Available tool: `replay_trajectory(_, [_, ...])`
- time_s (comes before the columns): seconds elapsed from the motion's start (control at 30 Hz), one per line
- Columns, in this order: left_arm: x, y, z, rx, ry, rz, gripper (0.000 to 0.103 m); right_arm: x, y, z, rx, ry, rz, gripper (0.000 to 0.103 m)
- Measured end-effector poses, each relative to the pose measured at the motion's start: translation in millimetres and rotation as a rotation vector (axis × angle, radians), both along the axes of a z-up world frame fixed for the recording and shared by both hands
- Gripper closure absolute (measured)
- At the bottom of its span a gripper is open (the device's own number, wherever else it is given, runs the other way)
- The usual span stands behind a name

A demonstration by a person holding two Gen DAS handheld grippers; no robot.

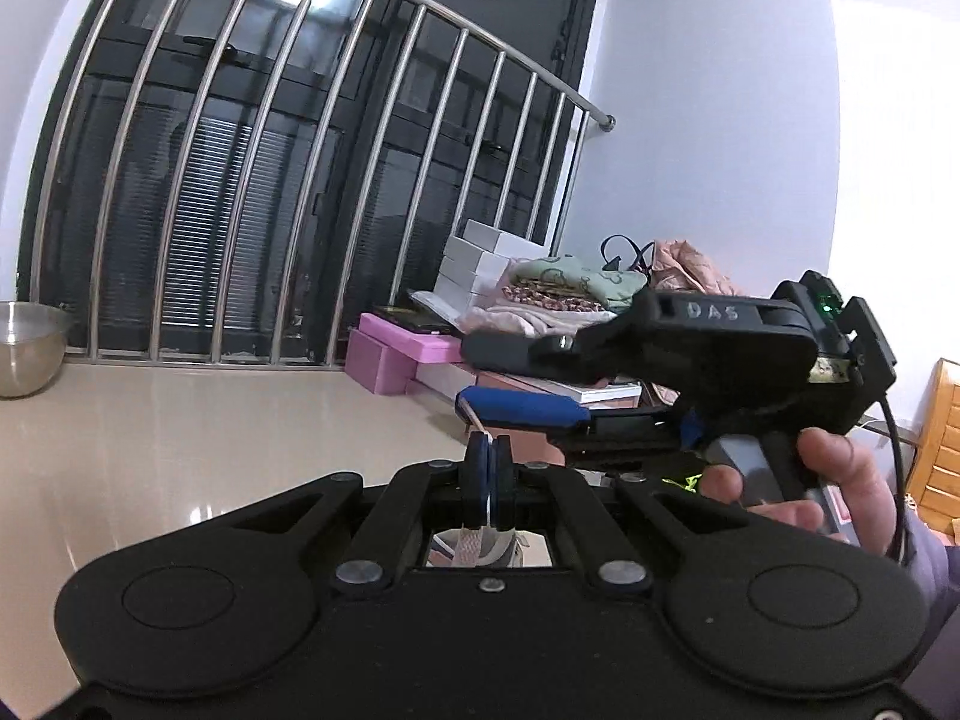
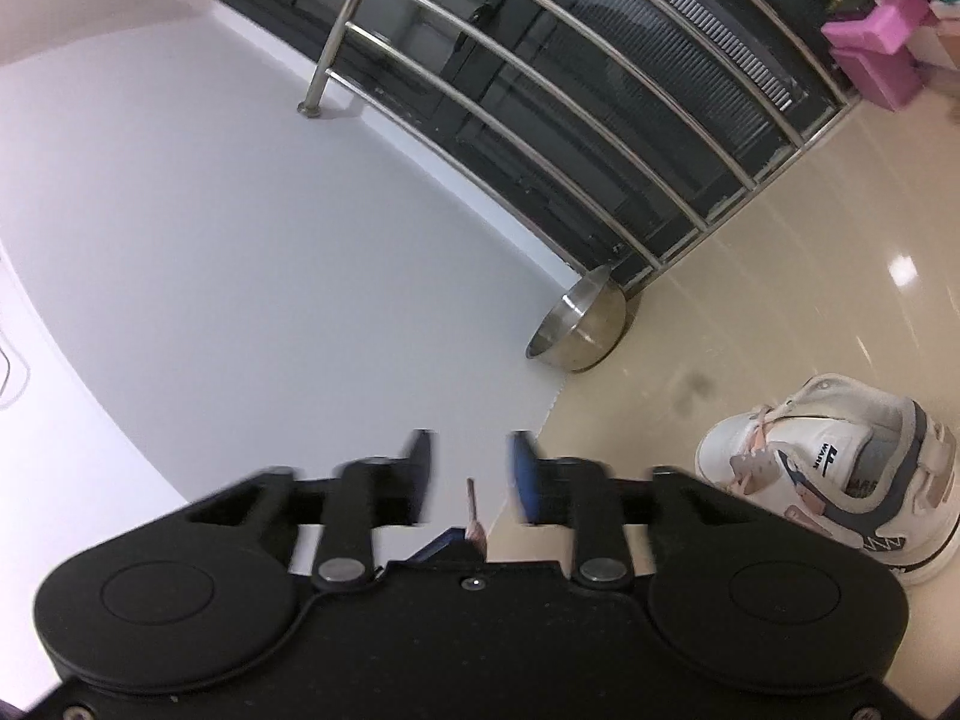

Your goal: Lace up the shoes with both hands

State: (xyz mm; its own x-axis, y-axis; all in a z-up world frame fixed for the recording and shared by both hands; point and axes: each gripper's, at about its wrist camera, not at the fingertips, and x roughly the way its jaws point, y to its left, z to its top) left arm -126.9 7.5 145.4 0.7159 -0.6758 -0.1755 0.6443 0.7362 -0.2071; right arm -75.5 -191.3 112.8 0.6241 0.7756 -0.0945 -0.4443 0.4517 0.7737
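My left gripper [image 1: 489,450] is shut on a pinkish shoelace [image 1: 471,543]. The lace runs down between its blue pads, and a short end pokes out above them. A hand [image 1: 798,492] holds my right gripper [image 1: 468,377] just beyond, its jaws open around that end. In the right wrist view the right gripper [image 2: 471,456] stands open. The lace tip [image 2: 471,498] rises between its fingers and touches neither pad. The white sneaker [image 2: 828,468], with navy trim and pink laces, stands on the floor at the right.
A steel bowl [image 2: 576,324] sits on the beige tiled floor by the steel railing [image 1: 288,180] in front of a dark window. Pink boxes [image 1: 390,360], white boxes and folded clothes [image 1: 570,288] are piled in the corner. A wooden cabinet [image 1: 942,438] stands at far right.
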Motion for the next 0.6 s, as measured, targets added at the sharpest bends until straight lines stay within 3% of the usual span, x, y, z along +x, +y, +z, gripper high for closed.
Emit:
replay_trajectory(0.07, [-0.6,-1.4,-0.6,0.007,-0.002,-0.006,0.103,0.5,0.2,0.2,-0.006,0.006,0.011,0.068])
replay_trajectory(0.13, [0.1,-3.2,-1.9,0.013,0.000,-0.008,0.103,0.3,5.1,2.0,-0.037,0.010,0.019,0.077])
replay_trajectory(0.17, [0.0,-3.9,-2.9,0.016,0.003,-0.008,0.103,0.5,8.1,2.8,-0.057,0.014,0.025,0.094])
replay_trajectory(0.2, [-0.5,-4.6,-4.1,0.019,0.006,-0.008,0.103,0.8,11.1,3.6,-0.078,0.018,0.031,0.099])
replay_trajectory(0.37, [0.5,-3.4,-8.8,0.007,0.025,0.015,0.100,-2.0,14.0,0.0,-0.091,0.029,0.018,0.103])
replay_trajectory(0.53, [-0.6,-4.6,-11.2,0.000,0.017,0.031,0.072,-8.4,14.1,3.8,-0.065,-0.010,0.013,0.103])
replay_trajectory(0.6, [-1.1,-5.7,-10.8,-0.005,0.016,0.029,0.072,-10.7,15.3,5.5,-0.063,-0.027,0.018,0.103])
